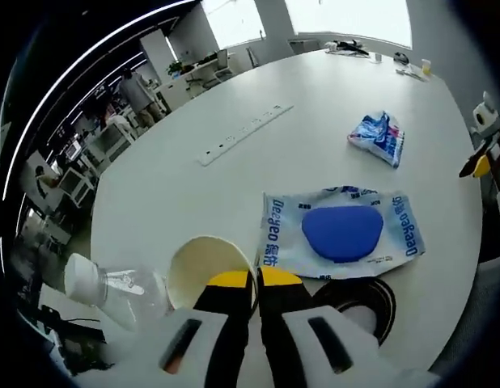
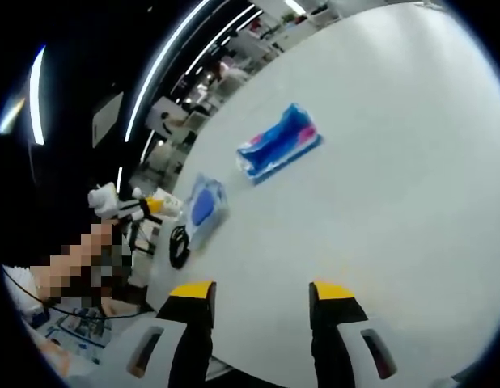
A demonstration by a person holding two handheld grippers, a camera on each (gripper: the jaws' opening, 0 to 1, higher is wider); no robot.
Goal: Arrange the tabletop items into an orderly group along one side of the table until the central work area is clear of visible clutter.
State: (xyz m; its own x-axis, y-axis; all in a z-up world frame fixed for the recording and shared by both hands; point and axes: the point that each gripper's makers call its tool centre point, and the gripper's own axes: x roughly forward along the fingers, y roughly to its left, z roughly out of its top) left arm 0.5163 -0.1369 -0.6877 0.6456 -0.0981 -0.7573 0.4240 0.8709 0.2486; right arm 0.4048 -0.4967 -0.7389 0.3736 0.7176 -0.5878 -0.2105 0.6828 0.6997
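My left claw [image 1: 256, 279] comes up from the bottom of the left gripper view with its yellow-tipped jaws pinched together on the near rim of a paper cup [image 1: 208, 271] that sits by the tabletop [image 1: 185, 194] edge. Just left of the cup a clear plastic bottle [image 1: 112, 289] lies on its side, and just right of the jaws I see a dark ring-shaped thing [image 1: 365, 301]. Beyond that a flat pale-blue packet [image 1: 343, 233] lies face up, with a crumpled blue-and-white pouch [image 1: 379, 137] farther off and a white power strip [image 1: 246, 133] past the middle. My right claw [image 2: 262, 293] hangs above bare tabletop with its jaws wide apart and holding nothing; ahead of it in the right gripper view lie the pouch [image 2: 280, 142] and the packet [image 2: 204, 206].
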